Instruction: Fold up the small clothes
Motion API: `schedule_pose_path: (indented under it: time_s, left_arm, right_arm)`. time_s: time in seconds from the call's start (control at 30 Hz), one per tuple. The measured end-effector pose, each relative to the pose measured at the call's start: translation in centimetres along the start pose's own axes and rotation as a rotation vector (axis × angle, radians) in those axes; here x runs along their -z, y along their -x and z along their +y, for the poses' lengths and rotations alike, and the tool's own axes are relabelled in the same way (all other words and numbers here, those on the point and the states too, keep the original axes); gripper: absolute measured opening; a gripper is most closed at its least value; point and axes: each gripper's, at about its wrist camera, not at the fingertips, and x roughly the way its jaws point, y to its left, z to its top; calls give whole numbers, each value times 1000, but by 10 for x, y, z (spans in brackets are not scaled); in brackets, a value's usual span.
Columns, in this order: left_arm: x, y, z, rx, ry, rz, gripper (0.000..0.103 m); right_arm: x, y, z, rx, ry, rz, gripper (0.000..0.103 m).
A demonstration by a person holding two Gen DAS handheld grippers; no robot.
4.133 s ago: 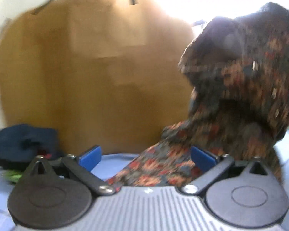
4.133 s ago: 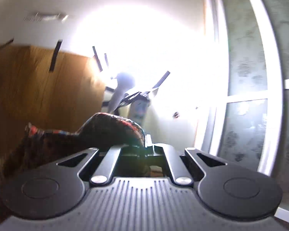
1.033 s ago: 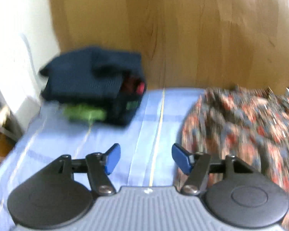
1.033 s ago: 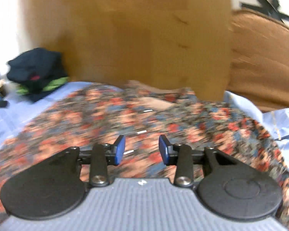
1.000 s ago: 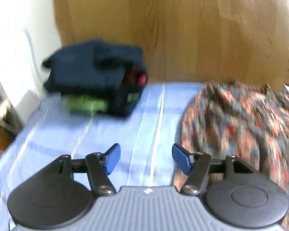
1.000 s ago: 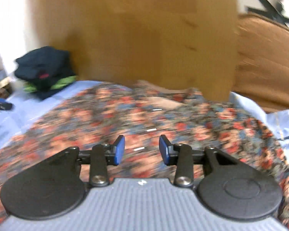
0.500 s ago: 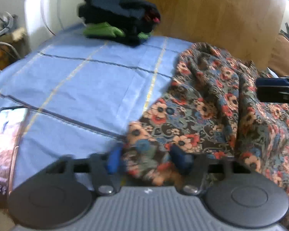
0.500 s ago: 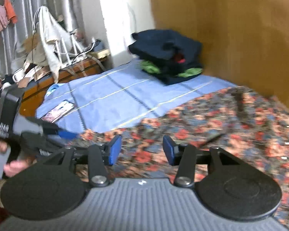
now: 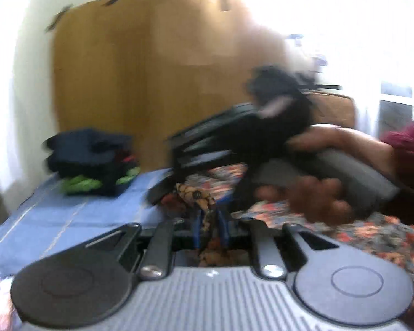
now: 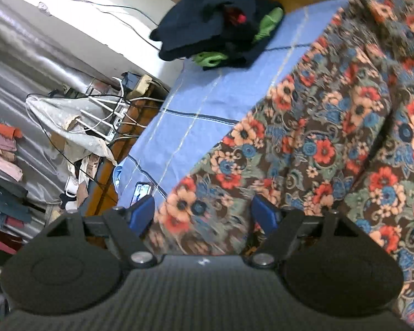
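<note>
A floral garment (image 10: 331, 138), brown with red, blue and peach flowers, lies spread on the blue bed sheet (image 10: 207, 102). My left gripper (image 9: 209, 226) is shut on an edge of the floral garment (image 9: 198, 195) and holds it up off the sheet. My right gripper (image 10: 204, 212) is open, its blue pads on either side of the garment's near corner. In the left wrist view the other gripper (image 9: 234, 138) and the person's hand (image 9: 317, 198) are blurred, just beyond the pinched cloth.
A pile of dark blue and green folded clothes (image 10: 220, 24) sits at the far end of the bed, also in the left wrist view (image 9: 91, 162). A phone (image 10: 142, 190) lies at the sheet's edge. A wooden headboard (image 9: 151, 82) stands behind. Cables and clutter (image 10: 96, 115) fill the left side.
My left gripper has shut on the garment's edge and lifted it. My right gripper has swung over the garment's corner, and its jaws have opened wider.
</note>
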Motion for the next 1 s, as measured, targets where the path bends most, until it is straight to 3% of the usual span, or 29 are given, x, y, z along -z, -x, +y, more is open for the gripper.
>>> schedule_pose_path:
  time_s: [0.07,0.1,0.13,0.17,0.2,0.23,0.37,0.43,0.57,0.7,0.77,0.87,0.9,0.93,1.0]
  left_arm:
    - [-4,-3,-16,40,-44,-18,13]
    - [-4,-3,-21,50,-66,-22,14]
    - [-5,-5,-25,54,-81,-19,18]
    - [-5,-6,-25,53,-92,-17,21]
    - [-6,-4,-23,45,-103,-20,30]
    - [-7,-1,-18,34,-108,-28,46]
    - [-9,8,21,-59,-44,-37,59]
    - [-7,3,49,-68,41,38,75]
    - [5,-12,78,-21,169,160,90]
    - [24,-29,72,18,161,278,93]
    - [33,-32,66,22,119,317,90]
    - [43,-39,60,-9,58,383,67]
    - [45,-42,57,-9,45,401,45]
    - [47,-43,53,-8,34,416,12]
    - [45,-41,47,-41,5,420,10]
  right_arm:
    - [5,2,1,58,31,0,53]
    - [7,2,2,77,54,11,13]
    - [9,6,2,98,71,12,7]
    - [10,15,4,102,84,-11,7]
    - [10,28,6,95,110,-45,7]
    - [8,45,11,96,139,-93,7]
    - [-9,123,23,91,174,-289,7]
    - [-17,154,23,97,161,-358,7]
    - [-26,199,13,118,141,-447,7]
    - [-31,240,-3,142,109,-566,7]
    - [-34,264,-14,162,82,-624,7]
    - [-36,297,-30,211,43,-715,7]
    - [-36,309,-36,217,22,-748,7]
    - [-35,321,-45,221,1,-782,7]
    - [-31,336,-62,245,-38,-833,7]
